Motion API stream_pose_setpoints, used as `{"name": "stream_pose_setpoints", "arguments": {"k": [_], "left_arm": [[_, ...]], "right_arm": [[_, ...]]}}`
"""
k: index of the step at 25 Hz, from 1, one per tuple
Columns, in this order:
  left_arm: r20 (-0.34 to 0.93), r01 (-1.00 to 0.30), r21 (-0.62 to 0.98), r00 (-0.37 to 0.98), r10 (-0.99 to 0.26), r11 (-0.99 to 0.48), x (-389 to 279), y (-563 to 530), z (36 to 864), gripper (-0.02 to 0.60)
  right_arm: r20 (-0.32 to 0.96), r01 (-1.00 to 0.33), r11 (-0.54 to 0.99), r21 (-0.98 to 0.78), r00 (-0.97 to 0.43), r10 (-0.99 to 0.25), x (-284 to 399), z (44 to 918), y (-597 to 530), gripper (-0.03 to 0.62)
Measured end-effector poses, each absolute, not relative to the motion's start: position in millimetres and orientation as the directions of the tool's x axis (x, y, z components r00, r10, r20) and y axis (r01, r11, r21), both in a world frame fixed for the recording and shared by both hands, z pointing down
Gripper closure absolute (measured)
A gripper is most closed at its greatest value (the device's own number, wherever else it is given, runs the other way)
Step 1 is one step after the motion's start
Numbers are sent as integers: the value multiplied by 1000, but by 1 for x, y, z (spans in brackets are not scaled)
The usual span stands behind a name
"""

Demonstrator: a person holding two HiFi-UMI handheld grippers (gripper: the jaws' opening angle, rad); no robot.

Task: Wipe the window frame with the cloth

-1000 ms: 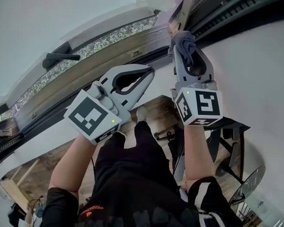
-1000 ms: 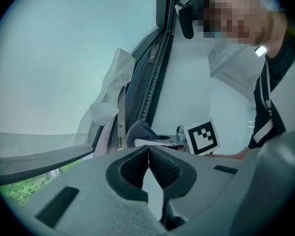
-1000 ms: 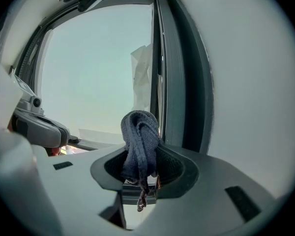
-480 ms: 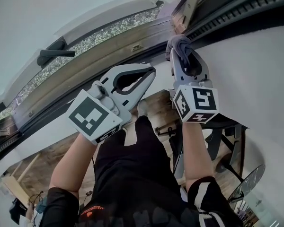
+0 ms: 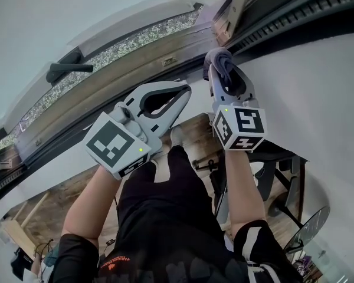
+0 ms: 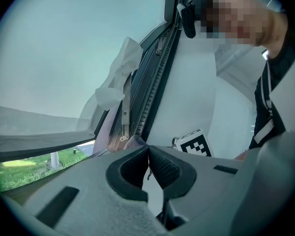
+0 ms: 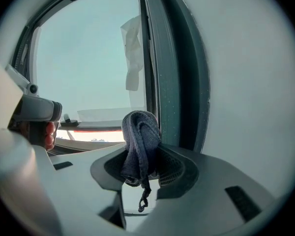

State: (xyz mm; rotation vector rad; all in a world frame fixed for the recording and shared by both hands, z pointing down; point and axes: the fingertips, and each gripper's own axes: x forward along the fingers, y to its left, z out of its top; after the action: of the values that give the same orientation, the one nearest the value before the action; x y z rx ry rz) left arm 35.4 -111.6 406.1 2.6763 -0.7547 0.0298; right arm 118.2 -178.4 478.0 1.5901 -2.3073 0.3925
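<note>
A dark grey cloth [image 5: 219, 60] is bunched between the fingertips of my right gripper [image 5: 222, 71], which is shut on it and holds it against the dark window frame [image 5: 143, 82] at the sill's edge. In the right gripper view the cloth [image 7: 139, 140] rises out of the gripper [image 7: 141, 155], with the frame's vertical bar [image 7: 161, 68] just behind it. My left gripper [image 5: 185, 91] hovers to the left below the frame, jaws together and holding nothing. In the left gripper view its tips [image 6: 148, 149] meet, and the frame [image 6: 156, 85] runs up beyond them.
A black window handle [image 5: 67, 68] sits on the sash at upper left. A crumpled white plastic sheet [image 6: 115, 82] hangs at the frame. White wall [image 5: 318, 81] lies right of the window. Below are the person's legs, a wooden floor and a dark chair [image 5: 283, 158].
My right gripper has slid the cloth a little to the left and down along the frame. The left gripper has hardly moved.
</note>
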Motion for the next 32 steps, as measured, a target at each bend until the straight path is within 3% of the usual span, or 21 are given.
{"name": "stream_pose_setpoints", "arguments": {"k": [18, 32], "left_arm": [[0, -502, 222, 857, -515, -836, 36, -112, 324, 561], [-98, -505, 116, 851, -516, -855, 36, -121, 245, 561]], "right_arm": [[131, -889, 448, 91, -436, -891, 105, 303, -162, 468], [-57, -879, 437, 188, -454, -889, 106, 179, -161, 468]]}}
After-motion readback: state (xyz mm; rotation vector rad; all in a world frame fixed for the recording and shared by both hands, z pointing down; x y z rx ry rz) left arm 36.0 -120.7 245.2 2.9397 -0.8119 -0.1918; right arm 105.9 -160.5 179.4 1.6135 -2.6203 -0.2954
